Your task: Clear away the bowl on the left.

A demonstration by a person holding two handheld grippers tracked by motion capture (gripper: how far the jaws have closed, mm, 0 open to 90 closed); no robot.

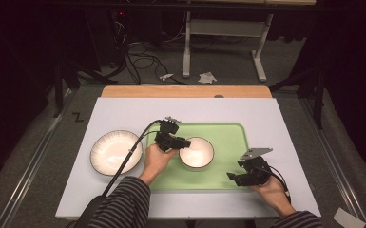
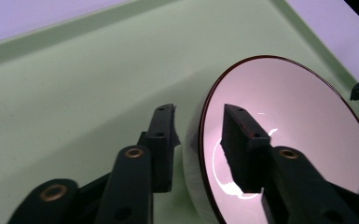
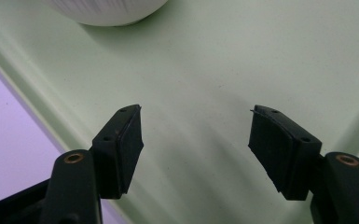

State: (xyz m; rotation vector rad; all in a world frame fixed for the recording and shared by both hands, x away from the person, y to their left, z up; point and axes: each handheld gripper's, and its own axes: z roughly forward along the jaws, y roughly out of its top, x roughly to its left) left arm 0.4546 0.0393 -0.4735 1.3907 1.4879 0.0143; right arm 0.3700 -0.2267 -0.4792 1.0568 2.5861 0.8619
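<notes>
High view: small white bowl point(image 1: 197, 152) on green tray point(image 1: 228, 137), tray on white-topped counter point(image 1: 123, 114). Left hand-held gripper point(image 1: 183, 142) at bowl's left rim, jaws straddling rim, released, not pressing. Right hand-held gripper point(image 1: 232, 176) over tray's near right corner, spread apart, holding nothing. Larger white bowl point(image 1: 116, 152) on counter, left of tray.

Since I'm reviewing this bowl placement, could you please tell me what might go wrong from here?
1. The left hand-held gripper straddles the bowl's rim with its jaws slightly apart; pulling away sideways could drag or tip the bowl on the green tray.
2. The right hand-held gripper, open over the tray's near right corner, could nudge the tray if it moves in.
</notes>
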